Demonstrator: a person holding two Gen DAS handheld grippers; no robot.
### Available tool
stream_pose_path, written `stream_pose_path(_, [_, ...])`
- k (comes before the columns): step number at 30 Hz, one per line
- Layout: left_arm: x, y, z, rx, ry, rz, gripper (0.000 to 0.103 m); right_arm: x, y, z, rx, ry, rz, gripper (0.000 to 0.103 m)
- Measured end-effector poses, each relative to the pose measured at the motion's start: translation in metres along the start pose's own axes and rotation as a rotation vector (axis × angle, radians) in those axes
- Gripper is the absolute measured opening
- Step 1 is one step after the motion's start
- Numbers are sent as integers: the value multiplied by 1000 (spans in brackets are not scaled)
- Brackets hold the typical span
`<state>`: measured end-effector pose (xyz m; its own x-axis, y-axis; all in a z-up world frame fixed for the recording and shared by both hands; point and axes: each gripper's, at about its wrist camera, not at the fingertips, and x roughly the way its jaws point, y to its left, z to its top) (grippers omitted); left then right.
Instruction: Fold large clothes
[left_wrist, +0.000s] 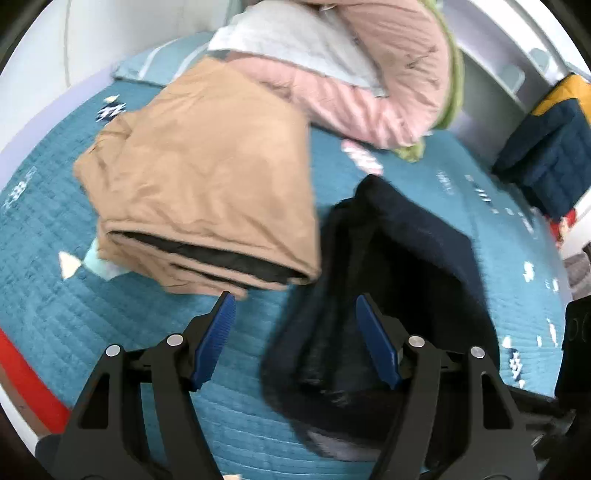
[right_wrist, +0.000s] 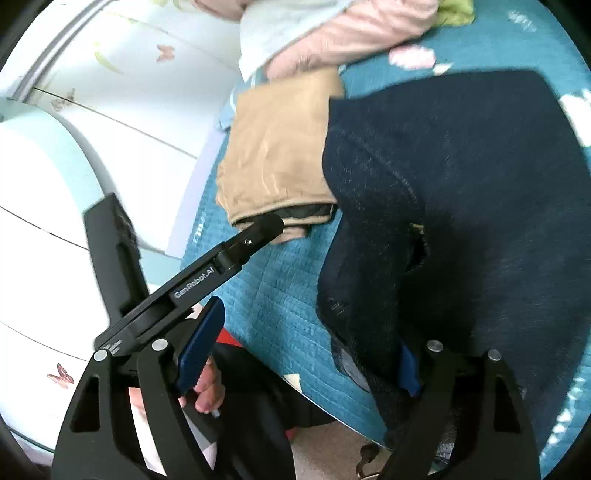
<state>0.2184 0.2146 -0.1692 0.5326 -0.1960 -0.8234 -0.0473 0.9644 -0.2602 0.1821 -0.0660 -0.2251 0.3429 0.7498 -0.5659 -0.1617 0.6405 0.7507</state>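
Blue-padded fingers (left_wrist: 216, 339) of the left gripper (left_wrist: 295, 339) stand spread wide apart, grasping nothing, with the near edge of the dark navy garment (left_wrist: 399, 266) lying between them on the teal quilted bedspread (left_wrist: 74, 295). Right gripper (right_wrist: 303, 354) is likewise released; its right pad is partly covered by the navy fabric. Just left of the navy garment lies a folded tan garment (left_wrist: 207, 177) with a black lining at its open edge. Behind it, a pink jacket (left_wrist: 388, 81) is heaped.
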Motion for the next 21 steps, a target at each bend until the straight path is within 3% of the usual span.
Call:
stream_pose_path(2, [-8, -17, -1, 48, -10, -29, 69, -27, -2, -3, -2, -81, -113, 80])
stream_pose_path(4, [-18, -38, -4, 107, -23, -98, 69, -53, -5, -8, -9, -156, -118, 80])
stream_pose_path(7, [-32, -68, -9, 191, -67, -142, 69, -85, -6, -16, 2, -262, -104, 80])
stream_pose_path(9, [-32, -80, -13, 219, -67, -161, 69, -103, -9, -20, 0, -329, -167, 80])
stream_pose_path(10, [-27, -85, -15, 228, -48, -171, 69, -103, -10, -20, -13, -331, -229, 74])
stream_pose_path(12, [-8, -91, -21, 227, 36, -158, 69, -89, -10, -22, -62, -282, -399, 52])
stream_pose_path(14, [21, -95, -38, 231, 177, -137, 67, -71, -18, -28, -66, -210, -463, 19])
stream_pose_path(15, [29, -94, -46, 234, 221, -107, 66, -63, -22, -30, -48, -170, -457, 16])
stream_pose_path(18, [61, -80, -66, 199, 357, 13, 38, -52, -26, -45, -51, -68, -454, 11])
stream_pose_path(20, [78, -67, -68, 166, 392, 55, 12, -33, -40, -58, -12, 33, -452, 11])
stream_pose_path(21, [86, -62, -67, 147, 402, 72, 10, -19, -55, -63, 42, 63, -473, 10])
